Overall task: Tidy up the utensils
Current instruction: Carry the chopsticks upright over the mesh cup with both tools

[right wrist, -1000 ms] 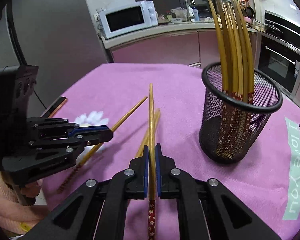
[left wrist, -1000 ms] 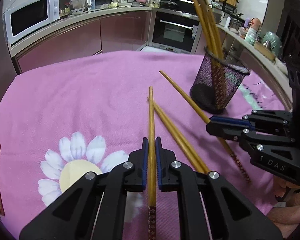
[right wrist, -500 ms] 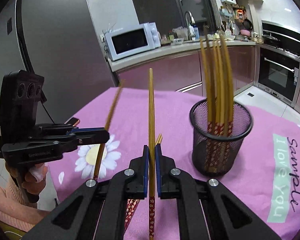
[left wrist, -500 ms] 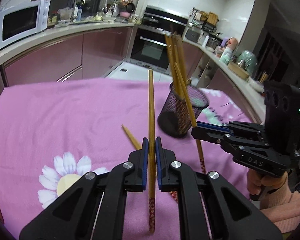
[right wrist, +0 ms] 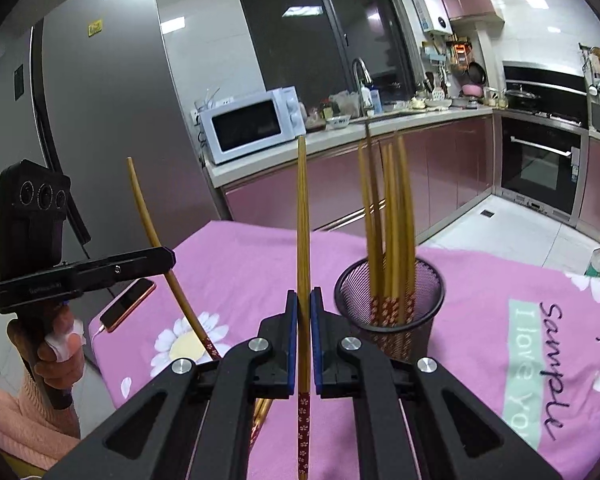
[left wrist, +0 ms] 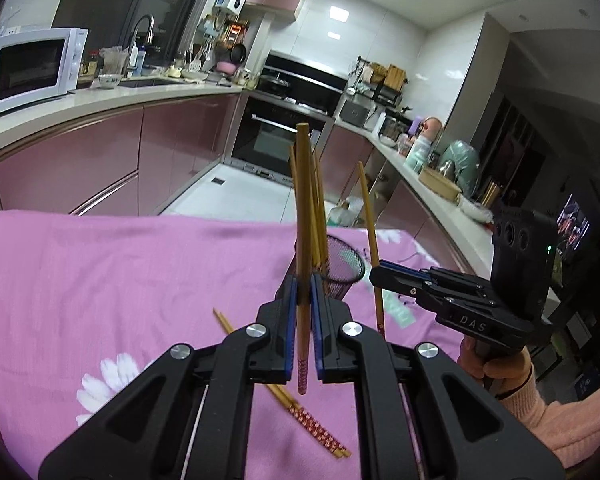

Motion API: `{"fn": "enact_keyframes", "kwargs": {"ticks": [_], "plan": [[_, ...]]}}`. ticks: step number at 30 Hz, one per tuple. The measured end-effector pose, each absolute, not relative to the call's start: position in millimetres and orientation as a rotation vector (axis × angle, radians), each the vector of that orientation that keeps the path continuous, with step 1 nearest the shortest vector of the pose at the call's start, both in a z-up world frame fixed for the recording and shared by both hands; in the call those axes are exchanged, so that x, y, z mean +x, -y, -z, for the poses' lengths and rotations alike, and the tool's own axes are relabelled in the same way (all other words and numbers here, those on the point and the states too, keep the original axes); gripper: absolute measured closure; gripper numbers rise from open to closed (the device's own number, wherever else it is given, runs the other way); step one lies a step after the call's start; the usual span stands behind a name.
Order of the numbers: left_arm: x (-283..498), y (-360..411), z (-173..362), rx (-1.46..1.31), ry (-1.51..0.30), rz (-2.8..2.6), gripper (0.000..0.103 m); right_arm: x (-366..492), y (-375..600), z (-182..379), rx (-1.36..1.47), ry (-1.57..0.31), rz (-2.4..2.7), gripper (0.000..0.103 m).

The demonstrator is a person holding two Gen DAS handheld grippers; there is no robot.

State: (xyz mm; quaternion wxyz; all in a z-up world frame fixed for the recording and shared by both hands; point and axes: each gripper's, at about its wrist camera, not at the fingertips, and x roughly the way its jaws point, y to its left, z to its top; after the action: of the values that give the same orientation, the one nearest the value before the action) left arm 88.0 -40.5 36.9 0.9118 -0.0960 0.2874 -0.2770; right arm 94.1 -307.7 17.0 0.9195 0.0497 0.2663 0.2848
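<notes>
In the left wrist view my left gripper [left wrist: 304,286] is shut on a wooden chopstick [left wrist: 303,200], held upright above the pink cloth. To its right my right gripper [left wrist: 376,274] grips a second chopstick [left wrist: 367,216], also upright. The black mesh cup [left wrist: 346,268] with several chopsticks stands just behind both. In the right wrist view the right gripper [right wrist: 304,300] is shut on its chopstick [right wrist: 302,208]; the mesh cup [right wrist: 392,320] is right of it, and the left gripper [right wrist: 170,258] holds its slanted chopstick [right wrist: 148,216] at far left. Two chopsticks [left wrist: 284,396] lie on the cloth.
The table wears a pink flowered cloth [left wrist: 100,280]. A phone [right wrist: 128,304] with a cable lies near the table's left edge. Behind are kitchen counters, a microwave [right wrist: 252,126] and an oven [right wrist: 540,164]. A person's hand in a pink sleeve [left wrist: 540,412] holds each gripper.
Both grippers have risen from the cloth, each lifting its chopstick and tilting it from flat to upright. The cup now sits lower and farther off in both views.
</notes>
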Motion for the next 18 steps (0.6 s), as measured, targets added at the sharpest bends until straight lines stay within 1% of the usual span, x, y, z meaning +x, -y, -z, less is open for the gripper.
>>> {"fn": "enact_keyframes", "kwargs": {"ticks": [18], "plan": [[128.5, 74.3, -93.2, -0.191, -0.491, 0.619, 0.095, 120.9, 324.9, -62.7, 0.098, -0.393, -0.495, 0.098]]}}
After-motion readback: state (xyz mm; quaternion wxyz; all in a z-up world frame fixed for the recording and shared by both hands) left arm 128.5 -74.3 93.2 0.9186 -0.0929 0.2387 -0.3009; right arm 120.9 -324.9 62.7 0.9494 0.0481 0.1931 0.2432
